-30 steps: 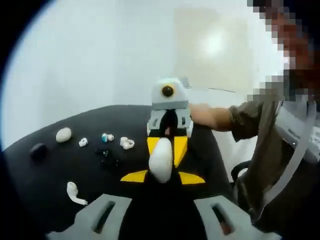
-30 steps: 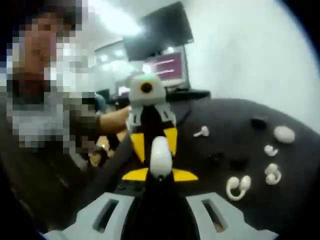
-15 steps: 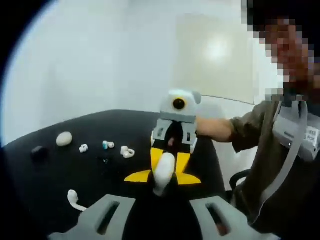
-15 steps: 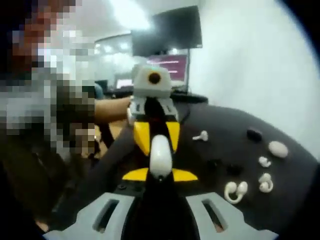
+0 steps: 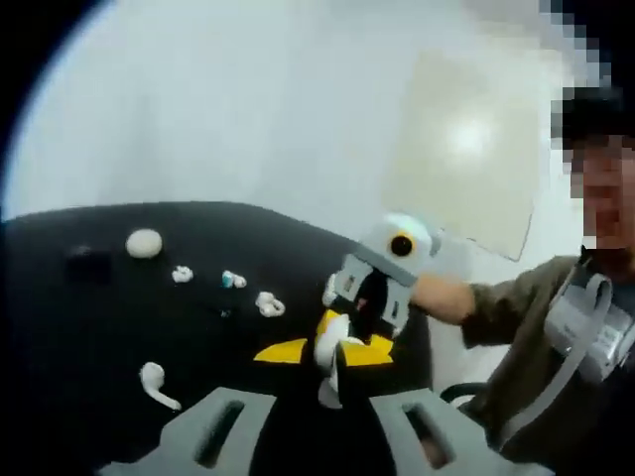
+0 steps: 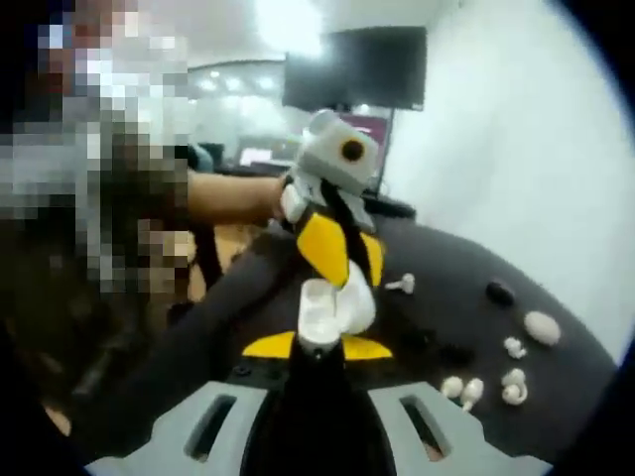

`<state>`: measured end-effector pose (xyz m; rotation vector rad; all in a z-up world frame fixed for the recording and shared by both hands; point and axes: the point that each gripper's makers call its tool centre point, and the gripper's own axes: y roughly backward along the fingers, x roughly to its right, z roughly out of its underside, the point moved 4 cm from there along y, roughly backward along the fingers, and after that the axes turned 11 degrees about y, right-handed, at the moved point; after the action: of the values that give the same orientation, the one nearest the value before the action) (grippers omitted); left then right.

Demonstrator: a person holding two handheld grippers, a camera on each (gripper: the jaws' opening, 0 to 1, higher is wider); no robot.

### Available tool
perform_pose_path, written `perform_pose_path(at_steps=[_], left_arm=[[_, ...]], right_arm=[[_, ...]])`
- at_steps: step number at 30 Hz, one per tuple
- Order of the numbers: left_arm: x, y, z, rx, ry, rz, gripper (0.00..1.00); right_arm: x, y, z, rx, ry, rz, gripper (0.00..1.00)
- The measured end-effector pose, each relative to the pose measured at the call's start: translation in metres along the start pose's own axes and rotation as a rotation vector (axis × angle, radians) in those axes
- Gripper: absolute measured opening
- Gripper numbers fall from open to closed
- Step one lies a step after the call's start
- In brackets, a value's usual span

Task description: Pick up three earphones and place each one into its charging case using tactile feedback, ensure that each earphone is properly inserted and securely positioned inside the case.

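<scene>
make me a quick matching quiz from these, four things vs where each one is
Things:
1 charging case
2 stem earphone
3 oval white case
4 monitor

Places:
a up by the far wall
b gripped in the right tool
c on the table beside the dark case
d lying on the table apart from the others

Pairs: 1-b, 2-d, 3-c, 4-a

White walls (image 5: 248, 109) surround a black table (image 5: 79, 327); a pale panel (image 5: 466, 159) catches glare; a dark wall screen (image 6: 357, 67) hangs under bright ceiling lights (image 6: 293, 15).
</scene>
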<state>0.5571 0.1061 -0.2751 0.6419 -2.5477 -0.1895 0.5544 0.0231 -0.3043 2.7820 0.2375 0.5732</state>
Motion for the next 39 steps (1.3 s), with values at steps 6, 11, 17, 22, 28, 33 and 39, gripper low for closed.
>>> perform_pose_path(at_steps=[6,11,17,22,28,33,39], left_arm=[[-0.017,0.035,-0.038,0.159,0.009,-0.102,0.17],[-0.065,0.072,-0.059,0.197,0.053,-0.268,0.12],[-0.084,0.058,-0.030,-0.055,0.053,-0.272,0.17],[-0.091,0.052,-0.019,-0.108,0.037,-0.285,0.16],[-0.088,0.046,-0.023,-0.031,0.015,-0.265,0.20],[-0.101,0.044,-0.012,-0.070,-0.042,-0.331,0.20],[-0.112,0.066,-0.012,-0.029,-0.001,-0.349,0.15]], right_arm=[[0.003,0.000,0.002,0.009,-0.048,-0.008,0.17],[0.002,-0.001,0.002,0.010,-0.060,-0.010,0.17],[0.001,-0.001,0.002,0.013,-0.066,-0.011,0.17],[-0.001,-0.001,0.002,0.015,-0.066,-0.012,0.17],[-0.002,-0.001,0.001,0.016,-0.061,-0.012,0.17],[-0.003,-0.001,0.001,0.017,-0.061,-0.011,0.17],[-0.003,-0.002,0.000,0.019,-0.063,-0.013,0.17]])
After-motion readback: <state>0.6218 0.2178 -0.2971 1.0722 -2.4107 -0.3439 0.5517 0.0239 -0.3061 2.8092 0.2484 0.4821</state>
